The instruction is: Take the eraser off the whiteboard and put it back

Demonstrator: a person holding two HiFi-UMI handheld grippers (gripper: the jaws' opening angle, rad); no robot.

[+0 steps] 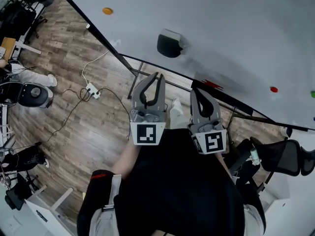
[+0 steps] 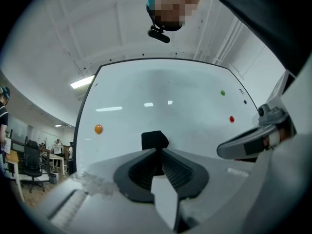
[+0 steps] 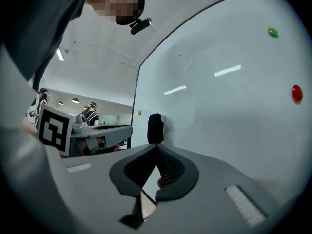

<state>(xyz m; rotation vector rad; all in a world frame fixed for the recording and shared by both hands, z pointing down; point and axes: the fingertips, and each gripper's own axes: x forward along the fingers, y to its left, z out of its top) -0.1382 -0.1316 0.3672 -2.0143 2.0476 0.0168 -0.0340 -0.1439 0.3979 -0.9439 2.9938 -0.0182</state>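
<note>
Reaching step: left tool [image 1: 158, 76] and right tool [image 1: 194, 90] are both clenched and empty, short of the eraser [image 1: 170, 44] on the whiteboard [image 1: 231, 28] — next, one must open around it.

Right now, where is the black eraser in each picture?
Head view: eraser on the whiteboard, upper middle.
Left gripper view: eraser at centre, just above the jaws' tips.
Right gripper view: eraser at centre, above the jaws' tips.
Shared landmark: the red magnet, right of the eraser in every view.
</note>
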